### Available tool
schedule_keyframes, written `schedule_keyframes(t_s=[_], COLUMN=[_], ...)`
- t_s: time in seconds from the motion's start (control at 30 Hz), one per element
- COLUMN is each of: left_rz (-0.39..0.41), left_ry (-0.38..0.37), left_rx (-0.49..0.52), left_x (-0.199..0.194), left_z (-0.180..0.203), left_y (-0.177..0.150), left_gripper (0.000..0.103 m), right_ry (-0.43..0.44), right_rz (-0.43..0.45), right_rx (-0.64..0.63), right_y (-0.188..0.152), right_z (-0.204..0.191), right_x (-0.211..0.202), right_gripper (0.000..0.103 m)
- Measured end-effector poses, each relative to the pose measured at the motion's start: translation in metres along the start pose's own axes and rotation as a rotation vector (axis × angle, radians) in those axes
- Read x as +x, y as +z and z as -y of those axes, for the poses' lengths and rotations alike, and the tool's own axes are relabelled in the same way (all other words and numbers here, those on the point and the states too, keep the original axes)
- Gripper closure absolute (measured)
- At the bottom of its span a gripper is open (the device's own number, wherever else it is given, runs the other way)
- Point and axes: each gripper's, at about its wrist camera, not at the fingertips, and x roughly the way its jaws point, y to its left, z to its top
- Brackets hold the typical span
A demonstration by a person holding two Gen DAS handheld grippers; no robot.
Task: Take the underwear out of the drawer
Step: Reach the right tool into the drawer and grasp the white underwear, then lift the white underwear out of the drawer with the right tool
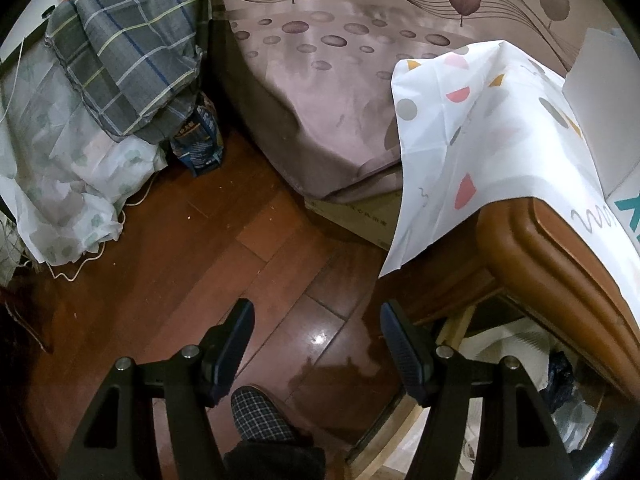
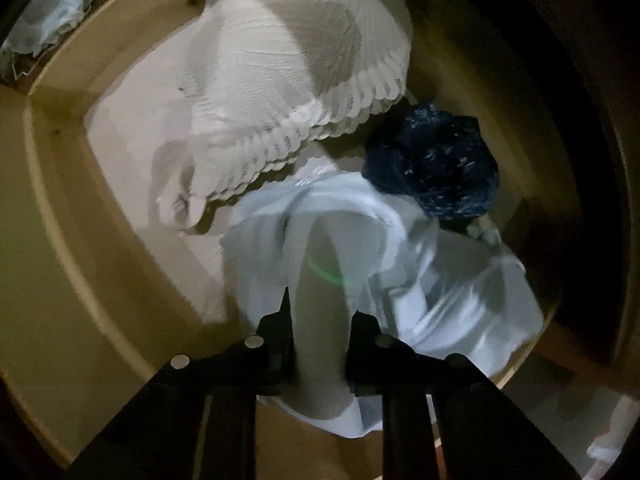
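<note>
In the right wrist view, the right gripper (image 2: 320, 332) is seen closed on a fold of the pale blue underwear (image 2: 400, 280); the fabric is pinched between the two fingers and rises as a taut ridge away from them. The rest of the garment is spread to the right of the gripper and appears to lie still inside the drawer (image 2: 60, 220), whose light wooden wall curves round the left and near sides. Whether the garment has left the drawer floor cannot be told, as the picture is blurred. Just beyond the garment, to the far right, a dark blue speckled bundle (image 2: 434, 164) is seen touching it, and to the far left a white scalloped-edged item (image 2: 288, 80) is heaped against the drawer's back.

In the left wrist view, the left gripper (image 1: 318, 322) is held wide open over the wooden floor (image 1: 200, 260), with nothing between its fingers. The open drawer is glimpsed at the near right, beneath the wooden cabinet top (image 1: 560, 264) draped with a patterned cloth (image 1: 480, 140); a bed (image 1: 320, 100) lies beyond.

The grasp is judged done; the lift out of the drawer is judged still to be carried out
</note>
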Motion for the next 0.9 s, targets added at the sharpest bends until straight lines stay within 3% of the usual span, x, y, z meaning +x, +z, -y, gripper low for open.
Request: schedule_keyframes(t_s=[0.13, 0.53, 0.8, 0.9], left_rz=[0.002, 0.005, 0.009, 0.006], left_ry=[0.002, -0.002, -0.017, -0.030], left_rx=[0.007, 0.010, 0.027, 0.033], left_x=[0.000, 0.005, 0.005, 0.005], left_z=[0.000, 0.004, 0.008, 0.012], left_y=[-0.001, -0.002, -0.005, -0.006], left_gripper=[0.035, 0.035, 0.035, 0.035], right_ry=[0.030, 0.252, 0.486, 0.472], right_rz=[0.062, 0.306, 0.463, 0.503], right_rx=[0.095, 0.407, 0.585, 0.640], right_y=[-0.011, -0.067, -0.081, -0.090], right_z=[0.014, 0.064, 0.089, 0.098], right_x=[-0.019, -0.070, -0.088, -0.098], right_gripper=[0.089, 0.089, 0.089, 0.089])
